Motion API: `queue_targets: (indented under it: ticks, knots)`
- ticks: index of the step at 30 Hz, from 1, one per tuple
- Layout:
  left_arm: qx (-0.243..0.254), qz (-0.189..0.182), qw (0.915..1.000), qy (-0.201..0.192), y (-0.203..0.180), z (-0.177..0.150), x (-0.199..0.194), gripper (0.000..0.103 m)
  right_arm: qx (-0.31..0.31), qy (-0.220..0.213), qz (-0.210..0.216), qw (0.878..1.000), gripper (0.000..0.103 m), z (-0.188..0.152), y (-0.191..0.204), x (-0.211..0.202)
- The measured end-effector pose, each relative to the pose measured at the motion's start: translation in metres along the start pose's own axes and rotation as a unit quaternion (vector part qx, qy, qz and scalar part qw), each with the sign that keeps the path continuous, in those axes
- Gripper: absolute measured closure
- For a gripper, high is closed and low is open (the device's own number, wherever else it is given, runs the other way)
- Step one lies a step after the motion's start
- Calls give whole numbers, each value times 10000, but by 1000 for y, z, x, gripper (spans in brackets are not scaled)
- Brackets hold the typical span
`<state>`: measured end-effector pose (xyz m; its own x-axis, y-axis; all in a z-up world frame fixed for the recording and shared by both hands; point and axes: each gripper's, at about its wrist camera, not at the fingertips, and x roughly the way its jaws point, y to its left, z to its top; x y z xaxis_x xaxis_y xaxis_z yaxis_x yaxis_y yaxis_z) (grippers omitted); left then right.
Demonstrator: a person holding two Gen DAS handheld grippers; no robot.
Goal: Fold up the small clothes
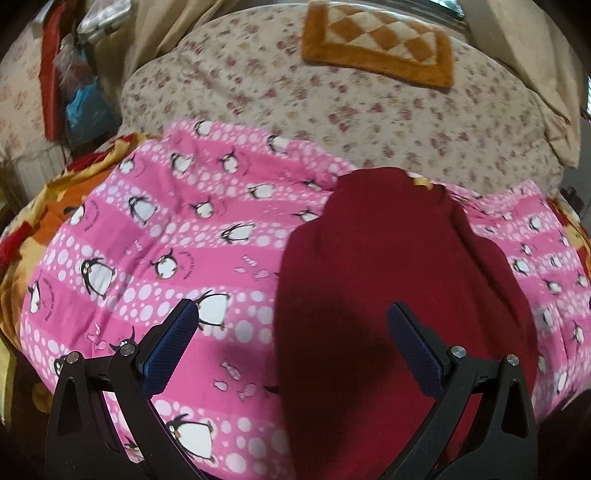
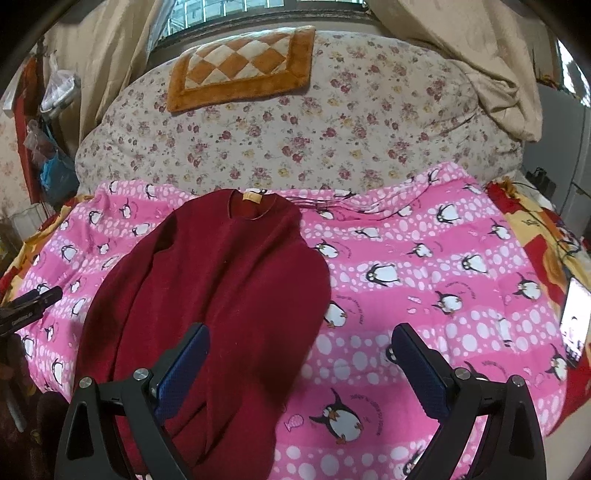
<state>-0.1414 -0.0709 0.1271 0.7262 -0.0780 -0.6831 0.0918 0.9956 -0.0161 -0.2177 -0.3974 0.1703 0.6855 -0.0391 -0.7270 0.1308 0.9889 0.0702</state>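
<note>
Dim, soft-blurred – window [image 2: 229, 9] daylight, fisheye-warped edges.

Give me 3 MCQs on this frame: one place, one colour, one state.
1. Where does the dark red knit sweater lie?
A. on the pink penguin-print blanket
B. on the orange-and-cream checkered cushion
C. on the floor

2. What colour is the label at the sweater's neckline?
A. blue
B. tan
C. black

3. What is the state of the right claw?
A. shut on the sweater
B. shut on nothing
C. open

Answers: 1 A, the sweater is spread flat on the penguin print, short of the cushion. 2 B, a pale tan tab sits inside the collar. 3 C, its blue-padded fingers stand wide apart, gripping nothing; the left claw is open too.
</note>
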Motion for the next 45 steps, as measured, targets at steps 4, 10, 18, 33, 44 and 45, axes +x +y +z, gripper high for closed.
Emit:
queue_targets:
  ticks: [4,10,18,33,44,45]
  knots:
    - [182,-46,9998,-99,-13,-2,-12,1,-31,-9,-126,9999,5,3,0,-11]
    - [290,-184,9993,-168,-30,6,-27,1,147,-116,-92,9998,5,10,-2,-28]
    - [424,-410,9978,-314,-46,19,-44,1,77,169,59,9998,5,46,-13,-63]
    - [612,-455,9967,-267,-52,34,-62,0,-195,-18,-1085,9939,5,105,-52,-44]
    - [379,-227,9990,108,-28,26,-21,1,420,102,151,9989,5,25,-43,40]
    - [358,-228,9990,157,-29,23,-15,1,376,34,209,9991,5,21,-37,43]
